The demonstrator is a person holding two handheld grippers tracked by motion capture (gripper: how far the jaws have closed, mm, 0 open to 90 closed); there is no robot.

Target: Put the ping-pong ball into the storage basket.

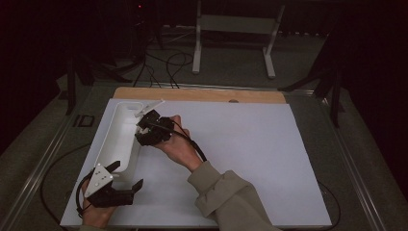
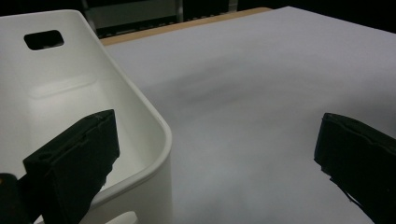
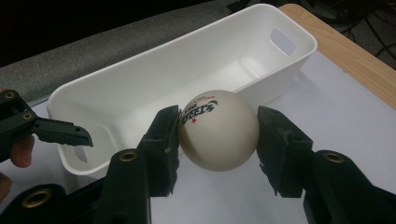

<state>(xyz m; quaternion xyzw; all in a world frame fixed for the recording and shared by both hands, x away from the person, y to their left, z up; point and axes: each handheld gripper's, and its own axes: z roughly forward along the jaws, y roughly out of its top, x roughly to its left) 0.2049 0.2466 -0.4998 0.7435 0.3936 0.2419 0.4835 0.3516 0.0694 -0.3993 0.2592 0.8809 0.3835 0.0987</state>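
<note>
A white ping-pong ball [image 3: 218, 129] with red and black print sits between the jaws of my right gripper [image 3: 218, 140], which is shut on it. That gripper [image 1: 142, 127] hovers at the right rim of a long white plastic bin [image 1: 109, 137], about halfway along it. The bin [image 3: 140, 65] is empty inside and has a handle slot at its far end. My left gripper [image 1: 126, 176] is open at the bin's near end. One of its jaws stands inside the bin [image 2: 156, 122] and the other over the paper outside, so the wall runs between them untouched.
The bin lies on a large white sheet [image 1: 250, 144] that covers the table, with a wooden strip [image 1: 202, 95] along the far edge. A white metal stand [image 1: 233, 24] and cables [image 1: 163, 67] sit on the floor behind. The sheet's right half is open room.
</note>
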